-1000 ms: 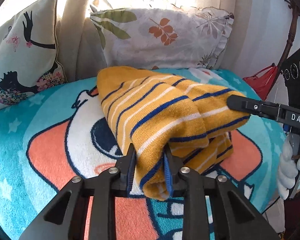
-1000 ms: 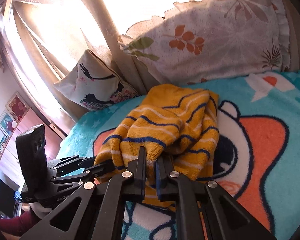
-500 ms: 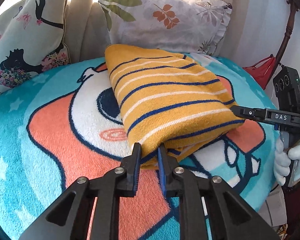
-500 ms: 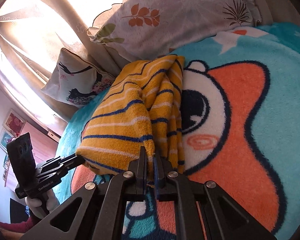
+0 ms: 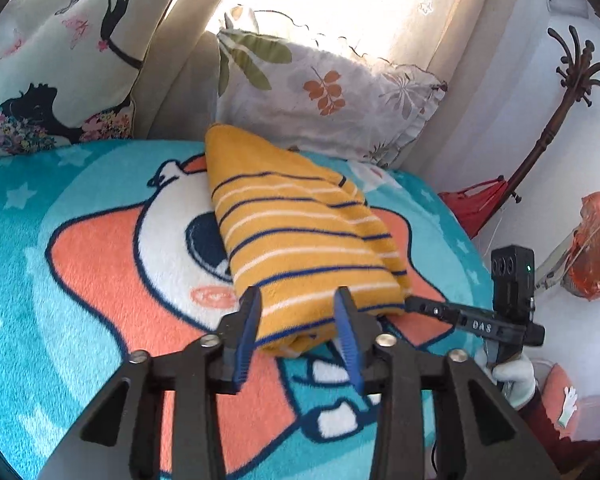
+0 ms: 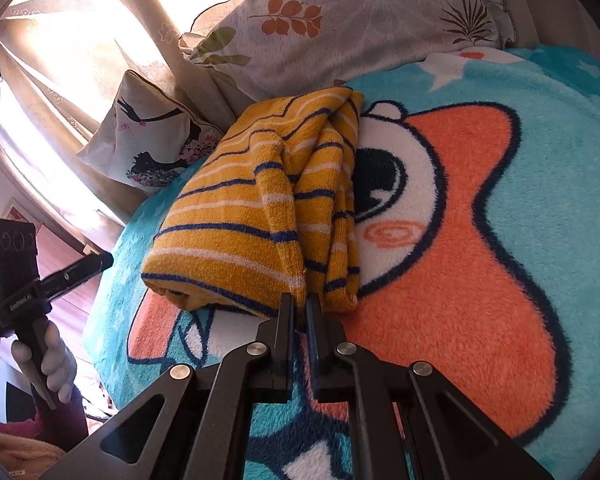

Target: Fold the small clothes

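A yellow sweater with blue and white stripes lies folded on the cartoon blanket. My left gripper is at its near end with the jaws opening. The folded edge shows between the blue pads, which do not press on it. In the right wrist view the left gripper stands just clear of the sweater. My right gripper is shut on the sweater's near edge. From the left wrist view the right gripper pinches the right corner, with a gloved hand holding it.
A leaf-print pillow and a pillow with a dark figure lean against the curtain behind the sweater. Off the bed's right side stand a wooden coat stand, a red bag and an orange bag.
The sweater came down from being held up and now lies flat and folded. My left gripper let go of its edge, opened and drew back. The right gripper sank, still pinching.
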Tool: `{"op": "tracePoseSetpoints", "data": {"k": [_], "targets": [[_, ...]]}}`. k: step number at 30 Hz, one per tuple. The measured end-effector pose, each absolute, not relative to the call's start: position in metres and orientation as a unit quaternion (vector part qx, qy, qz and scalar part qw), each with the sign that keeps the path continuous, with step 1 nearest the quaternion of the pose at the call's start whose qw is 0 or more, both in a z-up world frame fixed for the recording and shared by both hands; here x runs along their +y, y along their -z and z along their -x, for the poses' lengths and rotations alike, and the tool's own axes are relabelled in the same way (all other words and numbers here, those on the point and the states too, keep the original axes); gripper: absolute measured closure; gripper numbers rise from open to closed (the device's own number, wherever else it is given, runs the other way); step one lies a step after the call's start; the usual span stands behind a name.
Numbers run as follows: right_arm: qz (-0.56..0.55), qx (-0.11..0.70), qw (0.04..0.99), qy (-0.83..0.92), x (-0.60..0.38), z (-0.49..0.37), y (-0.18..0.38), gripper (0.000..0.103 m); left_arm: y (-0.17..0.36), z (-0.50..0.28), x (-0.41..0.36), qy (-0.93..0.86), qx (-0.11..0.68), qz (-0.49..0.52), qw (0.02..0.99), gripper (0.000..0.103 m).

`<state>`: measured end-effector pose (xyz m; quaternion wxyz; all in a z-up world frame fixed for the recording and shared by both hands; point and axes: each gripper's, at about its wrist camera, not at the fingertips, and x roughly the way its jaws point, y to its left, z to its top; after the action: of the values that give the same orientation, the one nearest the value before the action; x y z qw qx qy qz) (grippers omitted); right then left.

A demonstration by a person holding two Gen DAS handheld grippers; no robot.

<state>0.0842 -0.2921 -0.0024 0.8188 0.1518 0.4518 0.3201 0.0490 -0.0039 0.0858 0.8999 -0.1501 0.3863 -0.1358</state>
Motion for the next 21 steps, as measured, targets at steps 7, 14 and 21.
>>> {"op": "tracePoseSetpoints", "data": {"k": [7, 14, 21], "targets": [[-0.146, 0.412, 0.850, -0.294, -0.298, -0.091, -0.038, 0.083, -0.039, -0.094, -0.041, 0.145, 0.434, 0.157, 0.875, 0.060], [-0.130, 0.398, 0.866, -0.274, -0.270, -0.165, -0.066, 0.050, -0.036, -0.085, -0.053, 0.126, 0.416, 0.132, 0.891, 0.060], [-0.108, 0.469, 0.829, -0.284, -0.226, -0.224, -0.030, 0.091, -0.036, -0.085, -0.048, 0.128, 0.421, 0.146, 0.886, 0.059]]}}
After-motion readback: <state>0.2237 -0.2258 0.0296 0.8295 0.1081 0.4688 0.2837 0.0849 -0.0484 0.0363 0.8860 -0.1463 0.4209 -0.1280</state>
